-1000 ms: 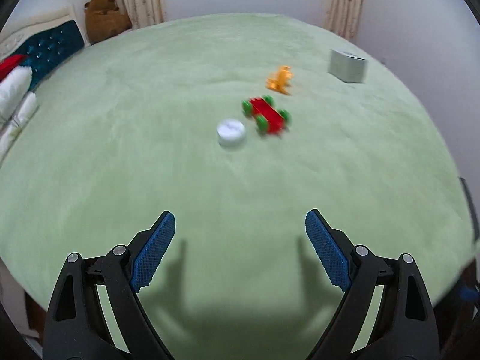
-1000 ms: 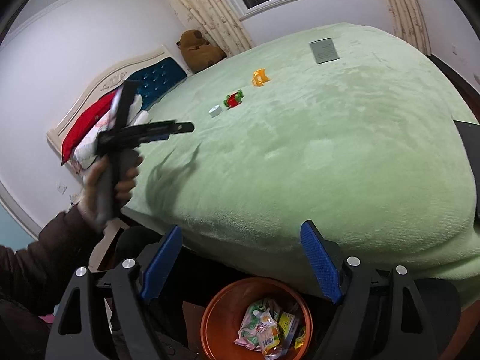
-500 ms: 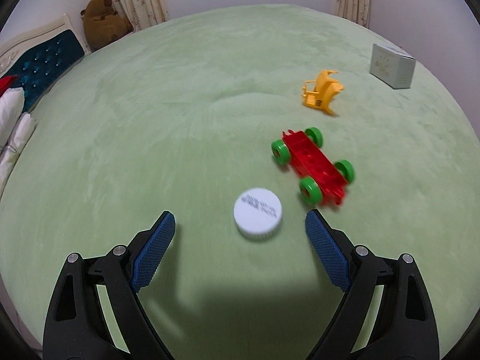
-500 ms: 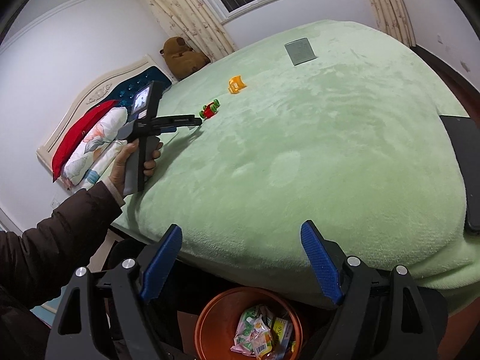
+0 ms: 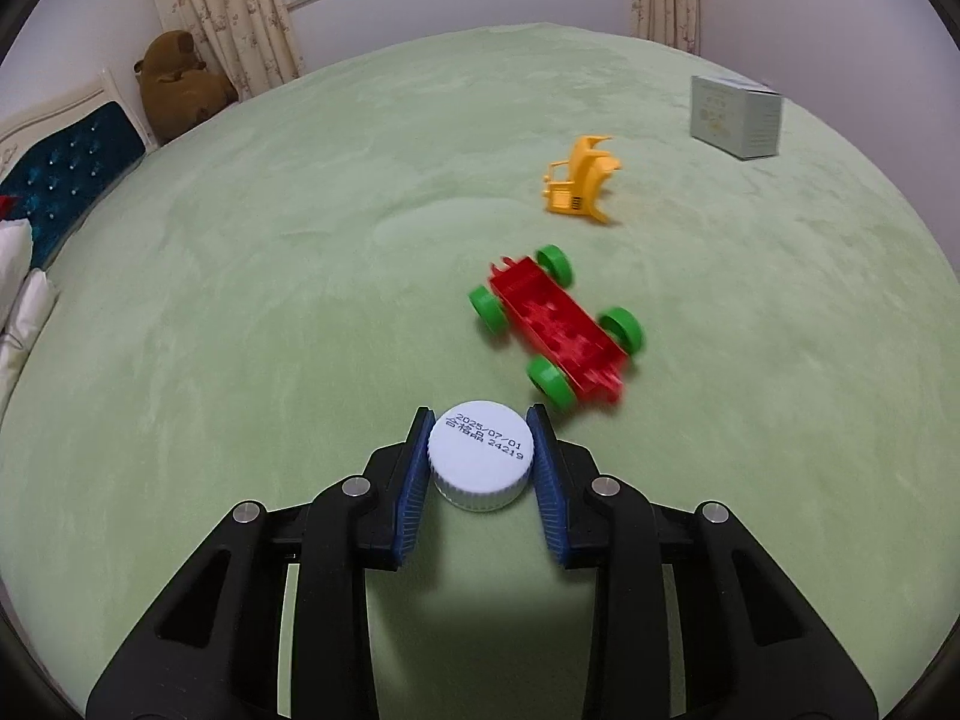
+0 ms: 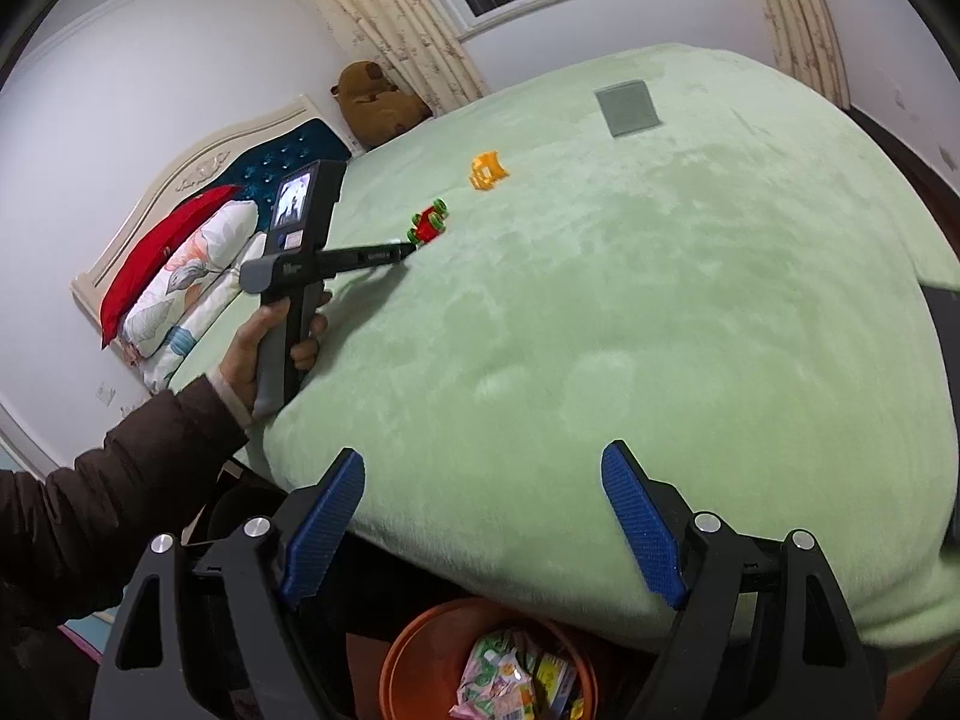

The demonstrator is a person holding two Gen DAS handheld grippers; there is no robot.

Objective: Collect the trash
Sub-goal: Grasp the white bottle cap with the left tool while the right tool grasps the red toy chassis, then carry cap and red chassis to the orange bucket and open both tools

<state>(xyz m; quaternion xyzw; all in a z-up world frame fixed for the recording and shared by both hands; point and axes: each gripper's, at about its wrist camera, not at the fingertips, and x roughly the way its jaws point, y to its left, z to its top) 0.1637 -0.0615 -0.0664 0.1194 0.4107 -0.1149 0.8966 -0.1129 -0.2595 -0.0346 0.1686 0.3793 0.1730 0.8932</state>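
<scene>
The white bottle cap [image 5: 480, 455] lies on the green bed cover [image 5: 300, 276], toward the near side edge, and its top carries black printing: "2025/07/01", then some small characters I can't make out, then "24219". The left gripper [image 5: 480, 450] has its jaws closing around it, a blue pad against each side of the cap. Just beyond the cap sits a red toy chassis [image 5: 555, 324] with green wheels, and farther toward the middle a yellow toy piece [image 5: 579, 183]. A pale box [image 5: 735, 117] with a faint printed pattern, unreadable from here, stands near the far side edge.

Down beside the bed, an orange bin [image 6: 414, 666] holds crumpled snack wrappers [image 6: 516, 681] in pink, green and yellow; their lettering is too small to read. The right gripper [image 6: 483, 516] hangs above that bin, jaws spread wide with nothing between them.
</scene>
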